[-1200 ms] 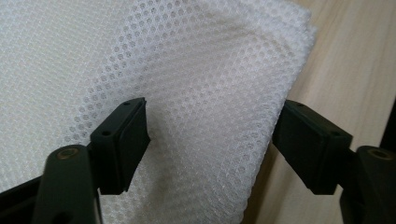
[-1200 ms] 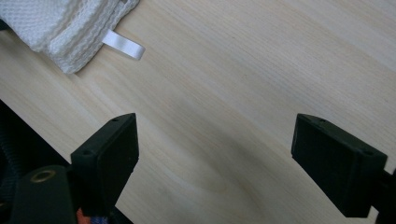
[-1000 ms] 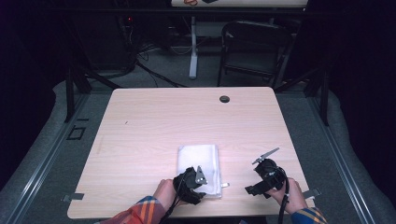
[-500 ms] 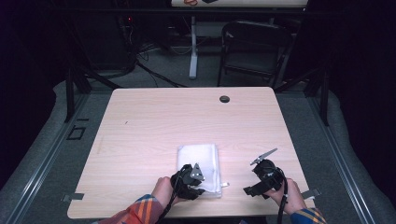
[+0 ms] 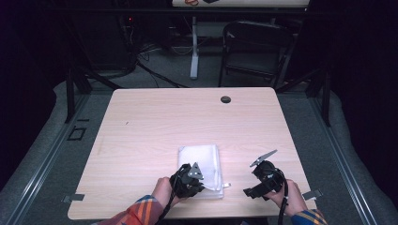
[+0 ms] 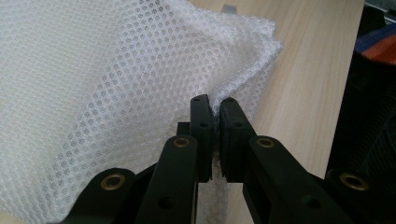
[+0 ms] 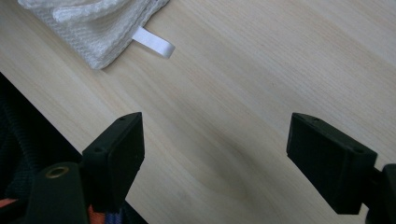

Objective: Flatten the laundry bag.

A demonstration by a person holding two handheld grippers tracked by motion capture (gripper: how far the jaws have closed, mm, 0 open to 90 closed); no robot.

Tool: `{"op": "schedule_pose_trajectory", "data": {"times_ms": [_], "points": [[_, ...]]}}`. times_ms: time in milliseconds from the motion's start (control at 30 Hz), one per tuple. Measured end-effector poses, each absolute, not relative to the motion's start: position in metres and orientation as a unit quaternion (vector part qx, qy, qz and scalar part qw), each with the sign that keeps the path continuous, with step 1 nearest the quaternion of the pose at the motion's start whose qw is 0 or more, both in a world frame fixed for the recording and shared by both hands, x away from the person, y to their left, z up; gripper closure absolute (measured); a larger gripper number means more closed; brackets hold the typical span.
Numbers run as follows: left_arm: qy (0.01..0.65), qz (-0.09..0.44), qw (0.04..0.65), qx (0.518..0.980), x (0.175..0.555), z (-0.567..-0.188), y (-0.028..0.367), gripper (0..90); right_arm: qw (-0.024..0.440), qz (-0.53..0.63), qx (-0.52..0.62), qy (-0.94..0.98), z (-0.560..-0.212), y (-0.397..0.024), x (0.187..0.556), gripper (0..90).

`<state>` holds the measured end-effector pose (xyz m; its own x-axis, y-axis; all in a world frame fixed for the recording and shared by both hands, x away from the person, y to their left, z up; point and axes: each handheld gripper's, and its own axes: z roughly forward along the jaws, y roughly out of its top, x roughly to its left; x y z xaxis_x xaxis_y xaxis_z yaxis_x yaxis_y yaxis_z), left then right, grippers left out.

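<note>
A folded white mesh cloth [image 5: 199,164] lies on the light wood table [image 5: 155,126], near the person's edge and a little left of the middle. In the high view it is a rectangle whose long axis runs from the near edge toward the far edge, almost square to the table sides, with its short ends facing near and far. A small white loop tag [image 5: 227,185] sticks out from its near right corner, pointing to the right along the table top.

The left claw [image 6: 214,109] sits at the near edge of the cloth, and its jaws have just been closing. In the left gripper view the 2 black jaws stand nearly together with a fold of the mesh pinched between them, so the claw grips the cloth; the fabric rises and bunches slightly at the pinch. In the high view the left claw [image 5: 190,180] overlaps the cloth's near left part, with the hand [image 5: 164,191] behind it.

The right claw [image 7: 217,154] is held open, its jaws wide apart over bare wood with nothing between them. It rests to the right of the cloth, apart from it, and the right gripper view shows the cloth's corner [image 7: 100,28] and the tag [image 7: 154,43] ahead. In the high view the right claw [image 5: 263,176] is near the table's front right.
</note>
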<state>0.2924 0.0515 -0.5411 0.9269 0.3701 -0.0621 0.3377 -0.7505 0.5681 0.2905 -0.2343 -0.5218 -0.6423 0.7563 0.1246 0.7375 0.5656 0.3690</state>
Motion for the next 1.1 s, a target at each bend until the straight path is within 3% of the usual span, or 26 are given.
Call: {"op": "schedule_pose_trajectory", "data": {"times_ms": [300, 333, 467, 533, 567, 633, 900, 1100], "points": [[0.184, 0.042, 0.315, 0.93, 0.292, -0.535, 0.054, 86.2, 0.02, 0.197, 0.413, 0.889, -0.522, -0.231, 0.29, 27.2], [0.184, 0.045, 0.316, 0.93, 0.291, -0.534, 0.054, 86.3, 0.025, 0.195, 0.409, 0.891, -0.52, -0.229, 0.289, 32.4], [0.186, 0.056, 0.322, 0.927, 0.29, -0.531, 0.056, 86.5, 0.027, 0.197, 0.4, 0.895, -0.52, -0.223, 0.288, 39.7], [0.189, 0.06, 0.329, 0.923, 0.29, -0.53, 0.057, 86.6, 0.027, 0.201, 0.389, 0.898, -0.519, -0.217, 0.287, 48.9], [0.189, 0.061, 0.329, 0.923, 0.29, -0.529, 0.057, 86.6, 0.027, 0.201, 0.389, 0.898, -0.519, -0.217, 0.287, 48.9], [0.194, 0.062, 0.335, 0.92, 0.291, -0.528, 0.058, 86.7, 0.032, 0.208, 0.382, 0.9, -0.518, -0.211, 0.285, 63.7], [0.201, 0.06, 0.344, 0.915, 0.292, -0.527, 0.061, 86.7, 0.041, 0.237, 0.342, 0.908, -0.518, -0.188, 0.284, 86.0], [0.203, 0.063, 0.344, 0.915, 0.293, -0.525, 0.062, 86.6, 0.041, 0.249, 0.322, 0.913, -0.52, -0.172, 0.287, 90.0]]}}
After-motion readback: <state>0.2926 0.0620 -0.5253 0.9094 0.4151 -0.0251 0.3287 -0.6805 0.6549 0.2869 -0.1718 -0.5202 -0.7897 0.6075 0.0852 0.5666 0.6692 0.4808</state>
